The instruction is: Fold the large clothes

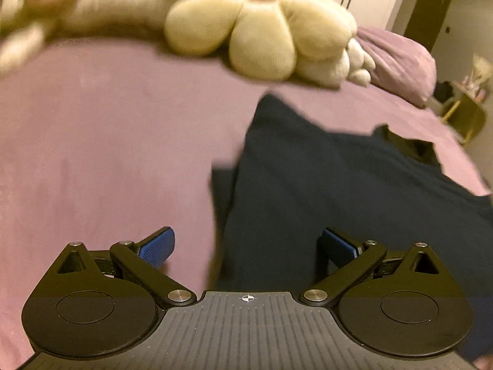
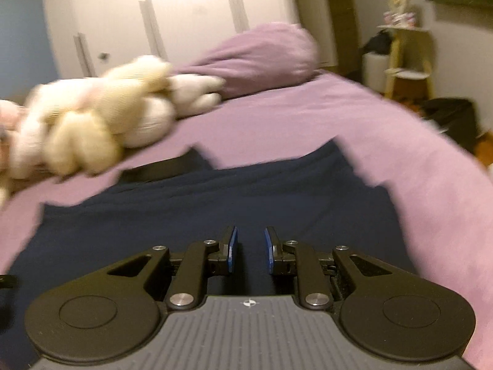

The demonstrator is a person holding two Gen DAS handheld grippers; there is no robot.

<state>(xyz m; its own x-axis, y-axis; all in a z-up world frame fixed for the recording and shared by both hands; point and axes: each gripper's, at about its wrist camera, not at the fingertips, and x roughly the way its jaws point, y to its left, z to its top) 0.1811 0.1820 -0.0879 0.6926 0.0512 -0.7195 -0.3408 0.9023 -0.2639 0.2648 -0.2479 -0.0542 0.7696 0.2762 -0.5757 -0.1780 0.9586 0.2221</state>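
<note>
- A dark navy garment (image 2: 215, 203) lies spread on the bed's lilac sheet (image 1: 107, 154), nearer you than the cream plush toy (image 1: 262, 30).
- Your left gripper (image 1: 248, 246) has its jaws wide apart and holds nothing; it hangs over the garment's edge on the side below the plush toy.
- Your right gripper (image 2: 249, 249) has a narrow gap between its blue pads (image 2: 233, 248), nothing between them, above the garment's middle.
- A lilac pillow (image 2: 265, 55) sits just beyond the plush toy.
</note>
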